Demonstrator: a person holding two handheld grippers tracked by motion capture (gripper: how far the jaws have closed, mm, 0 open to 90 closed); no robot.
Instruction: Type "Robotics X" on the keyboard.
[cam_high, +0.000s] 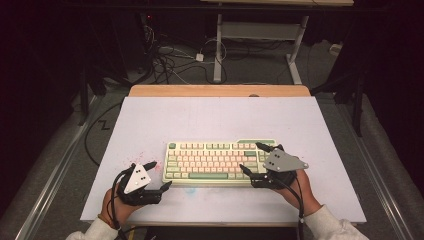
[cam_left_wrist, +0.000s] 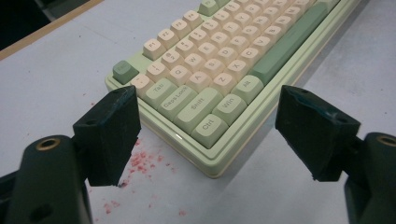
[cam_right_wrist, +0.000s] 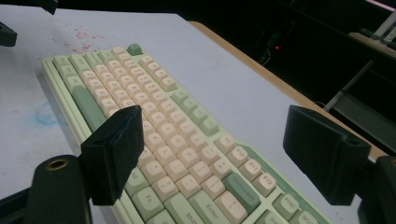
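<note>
Two hands come in at the near edge of the counter (cam_high: 150, 120), each one holding a gripper. The left gripper (cam_high: 159, 175) sits just off the keyboard's near left corner with its jaws spread wide and nothing between them. It is close to the keyboard (cam_high: 215, 157) but I cannot see it touching. The right gripper (cam_high: 250, 156) is at the keyboard's right end. Its jaws are wide apart too, one on each side of that end, hanging over the keys and not pressing on them.

The keyboard lies flat in the middle of the white counter, with cream keys and green ones. Little red specks (cam_left_wrist: 142, 161) dot the counter beside its left corner, and a faint blue smudge (cam_right_wrist: 46, 114) sits near its front edge. Behind the counter, cables (cam_high: 165, 55) lie on the floor.
</note>
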